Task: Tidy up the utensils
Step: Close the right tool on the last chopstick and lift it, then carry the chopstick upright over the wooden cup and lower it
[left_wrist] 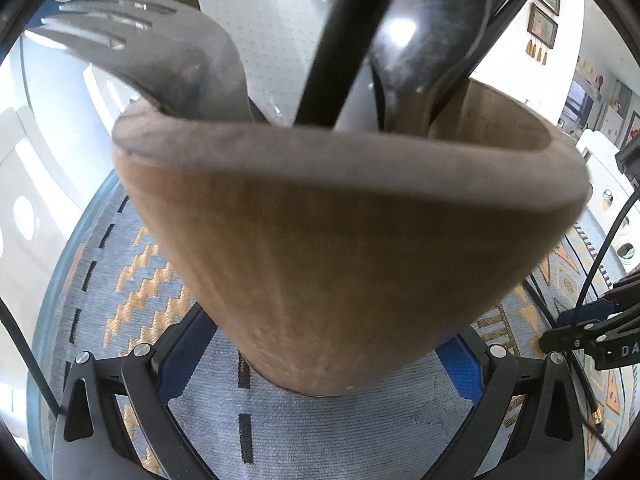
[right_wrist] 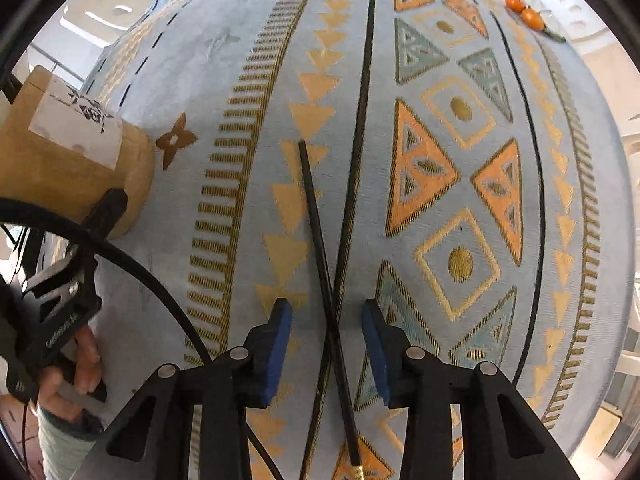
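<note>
My left gripper is shut on the base of a wooden utensil holder, its blue pads pressed against both sides. A grey slotted spatula, a black spoon and a black handle stand in the holder. In the right wrist view a thin black chopstick lies on the patterned tablecloth. My right gripper points straight down over it. The chopstick runs between the blue pads with a gap on each side. The holder stands at the far left.
A person's hand holds the left gripper beside the holder. Two small orange fruits lie at the table's far right edge. A black cable arcs across the lower left. White chairs stand around the round table.
</note>
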`<state>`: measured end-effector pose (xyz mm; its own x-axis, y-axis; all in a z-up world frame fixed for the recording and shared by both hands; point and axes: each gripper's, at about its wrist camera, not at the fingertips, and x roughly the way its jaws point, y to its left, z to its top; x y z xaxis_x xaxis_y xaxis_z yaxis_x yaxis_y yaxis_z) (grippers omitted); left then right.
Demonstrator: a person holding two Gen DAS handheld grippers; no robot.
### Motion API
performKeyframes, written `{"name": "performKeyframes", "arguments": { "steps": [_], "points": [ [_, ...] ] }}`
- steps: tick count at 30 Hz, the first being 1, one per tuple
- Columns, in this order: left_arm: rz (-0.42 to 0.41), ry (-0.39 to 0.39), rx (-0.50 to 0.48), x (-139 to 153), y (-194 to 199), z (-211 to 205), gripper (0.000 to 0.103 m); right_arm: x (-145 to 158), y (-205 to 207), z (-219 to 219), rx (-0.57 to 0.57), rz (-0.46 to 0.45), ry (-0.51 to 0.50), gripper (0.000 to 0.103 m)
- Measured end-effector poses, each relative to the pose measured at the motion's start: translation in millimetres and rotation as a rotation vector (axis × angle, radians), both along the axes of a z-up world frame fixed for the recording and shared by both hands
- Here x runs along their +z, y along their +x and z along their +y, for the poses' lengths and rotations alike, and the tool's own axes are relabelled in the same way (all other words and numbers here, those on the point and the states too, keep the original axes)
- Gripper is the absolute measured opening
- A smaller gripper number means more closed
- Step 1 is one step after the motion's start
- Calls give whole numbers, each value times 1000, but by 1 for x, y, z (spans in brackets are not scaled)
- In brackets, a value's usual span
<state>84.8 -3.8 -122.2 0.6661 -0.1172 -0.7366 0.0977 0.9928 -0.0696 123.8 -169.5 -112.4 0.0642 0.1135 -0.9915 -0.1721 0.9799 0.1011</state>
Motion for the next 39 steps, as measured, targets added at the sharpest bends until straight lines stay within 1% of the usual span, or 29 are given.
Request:
{"name": "performKeyframes", "arguments": {
  "steps": [2,3,7,9,11,14,15,17,18,22,25,32,36,39],
  "points": [
    [-1,4,1,0,0,-3,102,-1,2,3,-12,-8,-11,29],
    [-2,8,3,0,5,-3,102,-1,3,7,-17,-10,-14,27],
    [-1,35,5,0,10,-10,102,4,8,7,-75,4,-5,23],
    [-1,33,5,0,10,-12,102,5,11,7,-82,-2,-15,20],
    [-9,49,8,-1,12,-13,101,8,16,10,-77,-10,-30,18],
    [-17,59,9,-1,12,-19,101,15,11,29,-57,-36,-69,12],
    [-15,55,9,-1,11,-20,101,13,6,28,-60,-45,-66,7],
    [-9,44,7,-2,13,-20,101,15,5,29,-82,-56,-52,5],
    [-9,41,6,-1,8,-13,101,16,3,28,-93,-57,-35,5],
    [1,32,4,-1,10,-8,101,27,-3,15,-169,-75,108,5],
    [2,28,3,-2,10,-7,101,40,-10,8,-185,-121,131,5],
    [7,14,0,-4,15,12,101,74,-32,-12,-231,-198,182,5],
    [7,12,0,-4,15,13,101,93,-47,-23,-238,-247,178,5],
    [7,8,-1,-3,12,17,101,105,-54,-21,-258,-302,176,5]
  ]
}}
